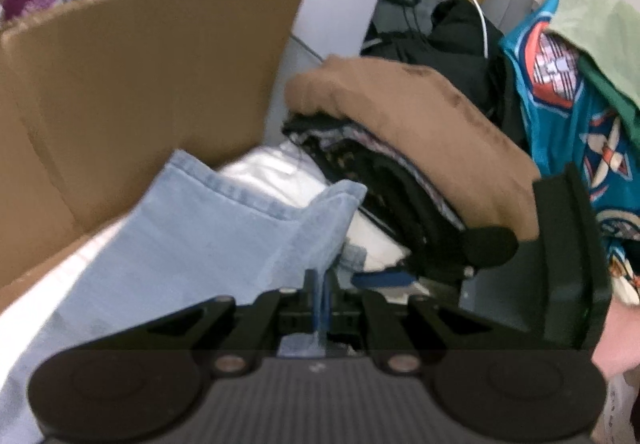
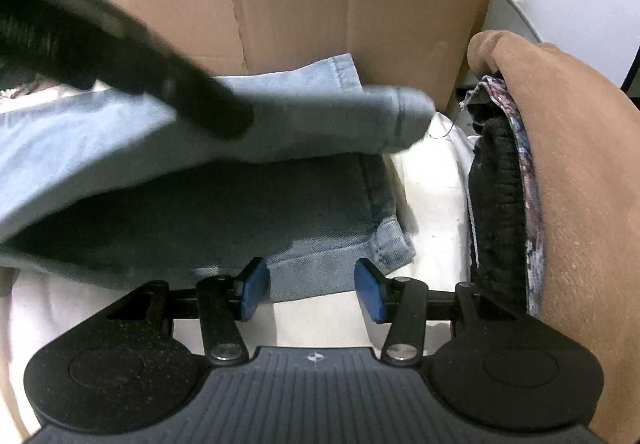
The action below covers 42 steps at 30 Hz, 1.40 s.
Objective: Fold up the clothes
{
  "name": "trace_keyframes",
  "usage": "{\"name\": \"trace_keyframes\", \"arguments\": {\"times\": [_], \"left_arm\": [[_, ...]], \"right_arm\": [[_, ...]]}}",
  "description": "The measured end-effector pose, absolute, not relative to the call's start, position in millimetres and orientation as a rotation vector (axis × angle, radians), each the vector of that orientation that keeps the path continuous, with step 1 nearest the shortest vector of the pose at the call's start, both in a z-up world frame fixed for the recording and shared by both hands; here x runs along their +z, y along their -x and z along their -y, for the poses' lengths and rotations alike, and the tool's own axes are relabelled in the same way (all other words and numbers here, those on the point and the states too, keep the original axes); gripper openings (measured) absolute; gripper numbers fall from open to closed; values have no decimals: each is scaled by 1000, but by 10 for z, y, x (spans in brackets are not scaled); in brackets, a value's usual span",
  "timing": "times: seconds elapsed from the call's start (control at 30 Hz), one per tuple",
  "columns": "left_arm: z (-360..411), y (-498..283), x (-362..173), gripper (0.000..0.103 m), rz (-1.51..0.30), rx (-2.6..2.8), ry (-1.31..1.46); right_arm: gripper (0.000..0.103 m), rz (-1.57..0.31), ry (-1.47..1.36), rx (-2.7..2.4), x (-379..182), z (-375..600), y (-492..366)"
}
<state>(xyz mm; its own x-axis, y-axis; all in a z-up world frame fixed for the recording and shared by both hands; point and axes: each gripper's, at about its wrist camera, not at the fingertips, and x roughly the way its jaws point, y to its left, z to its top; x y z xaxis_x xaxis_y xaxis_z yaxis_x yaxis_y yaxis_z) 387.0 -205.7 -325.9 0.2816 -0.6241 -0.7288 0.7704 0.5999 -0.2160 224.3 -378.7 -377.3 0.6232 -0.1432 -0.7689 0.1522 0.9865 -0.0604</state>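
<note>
- The left gripper [image 1: 320,296] has its blue pads pressed together, pinching a fold of the pale blue denim jeans [image 1: 192,240], which spread ahead of it and to its left.
- The right gripper [image 2: 311,294] stands with its blue-padded fingers [image 2: 256,284] spread apart, nothing pressed between them; the jeans' hem lies just ahead of its tips on a white cloth-covered surface [image 2: 432,196].
- A brown cardboard box flap [image 2: 340,0] rises beyond the jeans.
- To the right of both tools sits a stack of folded clothes topped by a tan garment [image 1: 420,116].

one jeans [image 1: 192,228], one cardboard box [image 1: 140,84], two tools [image 2: 311,284]
</note>
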Motion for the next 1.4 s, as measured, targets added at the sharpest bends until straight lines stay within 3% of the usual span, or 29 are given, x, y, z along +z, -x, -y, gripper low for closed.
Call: {"name": "trace_keyframes", "arguments": {"times": [0.53, 0.63, 0.77, 0.8, 1.4], "left_arm": [[2236, -3966, -3777, 4, -1060, -957, -156], [2254, -3962, -3814, 13, -1093, -933, -142], [2197, -3845, -3640, 42, -1057, -956, -153], [2153, -3808, -3582, 45, -1043, -956, -157], [795, -3057, -2829, 68, -962, -660, -207]], "right_arm": [[56, -866, 141, -204, -3679, 3715, -2210], [58, -864, 111, -193, -3627, 3678, -2069], [59, -845, 48, -177, -3606, 3688, -1983], [60, -841, 32, -173, -3602, 3692, -1965], [70, -804, -169, -100, -3249, 3611, -1759]]}}
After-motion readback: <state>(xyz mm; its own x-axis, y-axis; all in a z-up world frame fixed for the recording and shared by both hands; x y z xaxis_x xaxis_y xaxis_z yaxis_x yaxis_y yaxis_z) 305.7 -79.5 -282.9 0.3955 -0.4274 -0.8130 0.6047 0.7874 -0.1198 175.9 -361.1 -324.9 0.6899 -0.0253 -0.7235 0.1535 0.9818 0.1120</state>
